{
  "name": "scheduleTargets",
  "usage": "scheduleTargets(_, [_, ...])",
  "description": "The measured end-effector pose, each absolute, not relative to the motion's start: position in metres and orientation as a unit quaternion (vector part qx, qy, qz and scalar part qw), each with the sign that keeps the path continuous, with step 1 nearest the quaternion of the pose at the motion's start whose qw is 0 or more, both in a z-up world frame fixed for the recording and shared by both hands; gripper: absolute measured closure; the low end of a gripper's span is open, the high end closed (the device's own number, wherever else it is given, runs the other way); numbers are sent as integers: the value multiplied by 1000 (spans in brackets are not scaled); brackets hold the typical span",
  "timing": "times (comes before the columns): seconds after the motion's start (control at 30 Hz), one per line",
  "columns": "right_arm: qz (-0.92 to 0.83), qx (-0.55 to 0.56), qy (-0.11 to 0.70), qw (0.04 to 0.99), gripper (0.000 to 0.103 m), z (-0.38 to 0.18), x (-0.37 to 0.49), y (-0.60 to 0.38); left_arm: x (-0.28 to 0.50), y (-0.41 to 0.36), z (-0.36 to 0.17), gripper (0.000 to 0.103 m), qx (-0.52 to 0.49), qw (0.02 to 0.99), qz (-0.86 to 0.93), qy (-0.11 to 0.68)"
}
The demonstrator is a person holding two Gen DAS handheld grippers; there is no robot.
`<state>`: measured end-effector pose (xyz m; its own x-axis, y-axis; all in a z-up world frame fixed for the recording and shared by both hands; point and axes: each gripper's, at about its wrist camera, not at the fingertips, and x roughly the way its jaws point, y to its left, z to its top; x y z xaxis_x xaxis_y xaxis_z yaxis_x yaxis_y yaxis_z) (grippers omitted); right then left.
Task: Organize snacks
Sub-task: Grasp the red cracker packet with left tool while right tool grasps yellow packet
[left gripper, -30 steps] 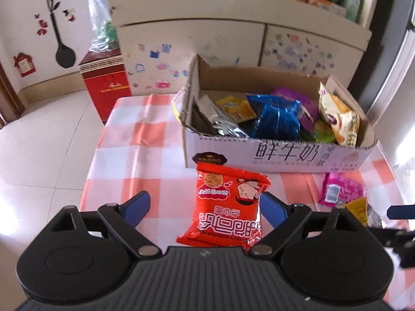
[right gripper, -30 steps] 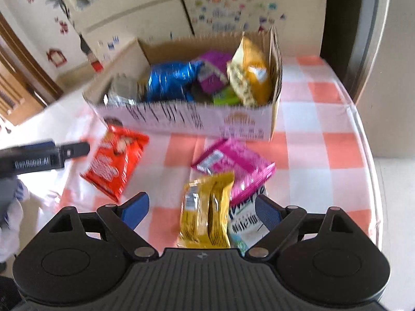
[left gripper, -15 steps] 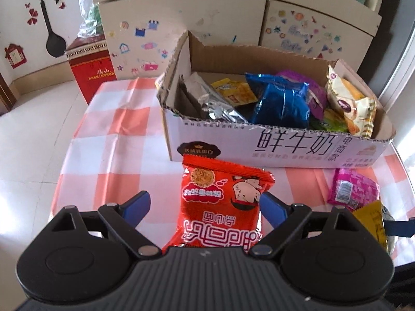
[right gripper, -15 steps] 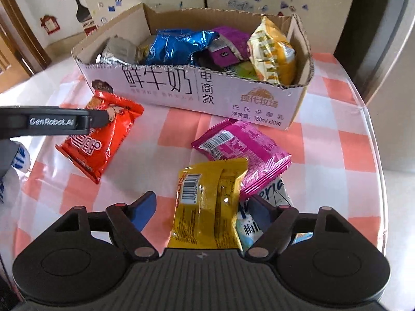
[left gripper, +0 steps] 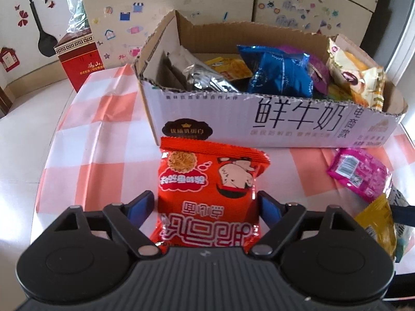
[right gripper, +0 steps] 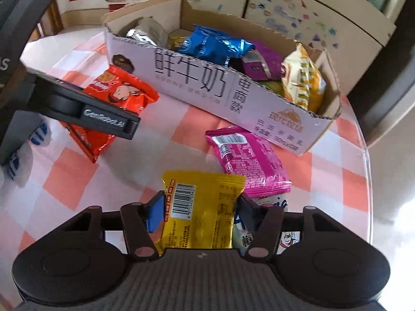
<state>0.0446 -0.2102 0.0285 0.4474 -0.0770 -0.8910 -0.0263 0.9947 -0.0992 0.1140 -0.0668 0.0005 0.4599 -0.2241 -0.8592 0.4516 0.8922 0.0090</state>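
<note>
A cardboard box [left gripper: 272, 127] [right gripper: 207, 77] full of snack packets stands on the checked table. My left gripper [left gripper: 206, 206] has its blue pads against both sides of a red noodle snack packet [left gripper: 207, 197], which also shows in the right wrist view [right gripper: 116, 96]. My right gripper [right gripper: 199, 213] has its pads against both sides of a yellow packet [right gripper: 202, 212], which lies partly on a white packet [right gripper: 272, 207]. A pink packet [right gripper: 246, 155] [left gripper: 360, 173] lies just beyond, near the box front.
The red-and-white checked tablecloth [left gripper: 103, 142] covers the table; its right edge [right gripper: 368, 168] is close to the packets. A red carton [left gripper: 80, 59] and a stickered cabinet [left gripper: 181, 5] stand behind. My left gripper's arm [right gripper: 85, 111] crosses above the red packet.
Both grippers moved forward and down and narrowed their jaws, the left around the red packet and the right around the yellow packet.
</note>
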Motion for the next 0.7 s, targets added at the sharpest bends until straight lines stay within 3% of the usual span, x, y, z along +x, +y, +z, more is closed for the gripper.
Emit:
scheduleTargets(0.13, [-8,-56,519,853,44,30,43,-209,110,-66,3,30,123,846,-203,477])
scheduleTargets(0.7, [15,-18,505,863,46,41,39,-214,94,-43,10,32,111,842,-205,486])
